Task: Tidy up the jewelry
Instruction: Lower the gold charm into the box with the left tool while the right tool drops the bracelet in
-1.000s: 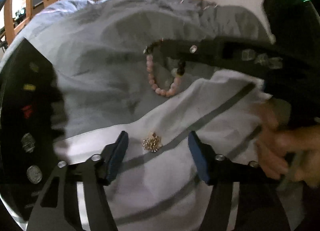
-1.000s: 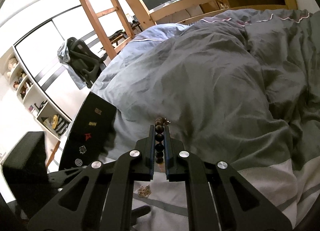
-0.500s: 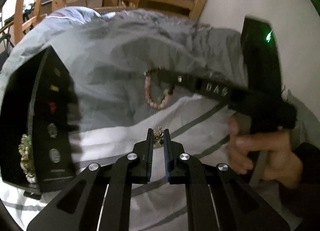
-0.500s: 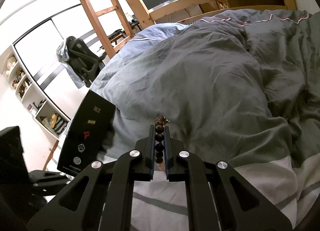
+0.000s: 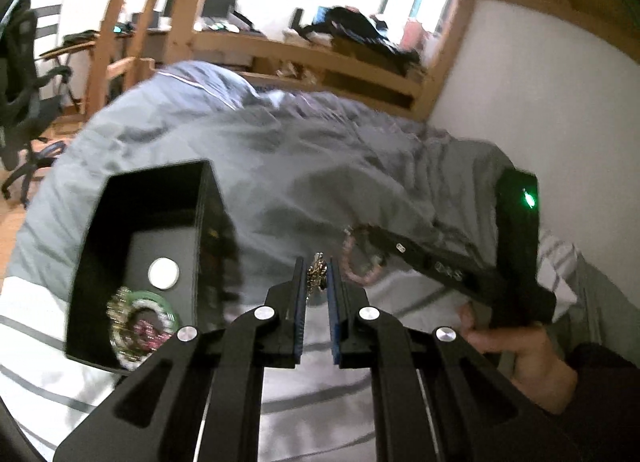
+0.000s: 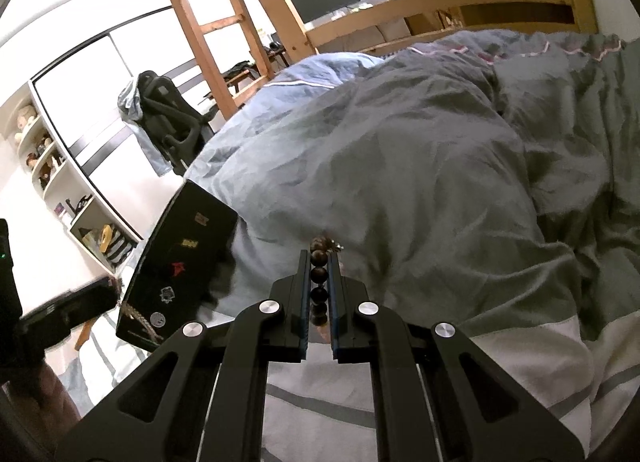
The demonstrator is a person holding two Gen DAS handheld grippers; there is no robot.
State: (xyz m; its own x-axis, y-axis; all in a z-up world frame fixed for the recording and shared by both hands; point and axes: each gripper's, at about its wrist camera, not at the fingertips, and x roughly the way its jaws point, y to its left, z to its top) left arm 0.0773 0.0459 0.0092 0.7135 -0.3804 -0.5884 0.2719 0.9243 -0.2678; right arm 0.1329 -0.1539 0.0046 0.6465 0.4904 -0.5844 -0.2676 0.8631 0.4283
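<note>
The left hand-held gripper (image 5: 317, 276) is squeezed tight on a little gold trinket (image 5: 317, 273), held up in the air just right of the open black box (image 5: 204, 222) on the bed (image 5: 320, 166). The right hand-held gripper (image 6: 320, 282) is squeezed tight on a bead bracelet (image 6: 319, 274), also right of the box. More bracelets (image 5: 138, 320) lie inside the box.

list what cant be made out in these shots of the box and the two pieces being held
- Gold piece in the left gripper: left wrist view, small and blurred, type unclear.
- Bead bracelet in the right gripper: right wrist view, the fingers hide its lower loop.
- Black box: left wrist view, motion blur smears the jewelry inside; in the right wrist view only its outer wall shows.
</note>
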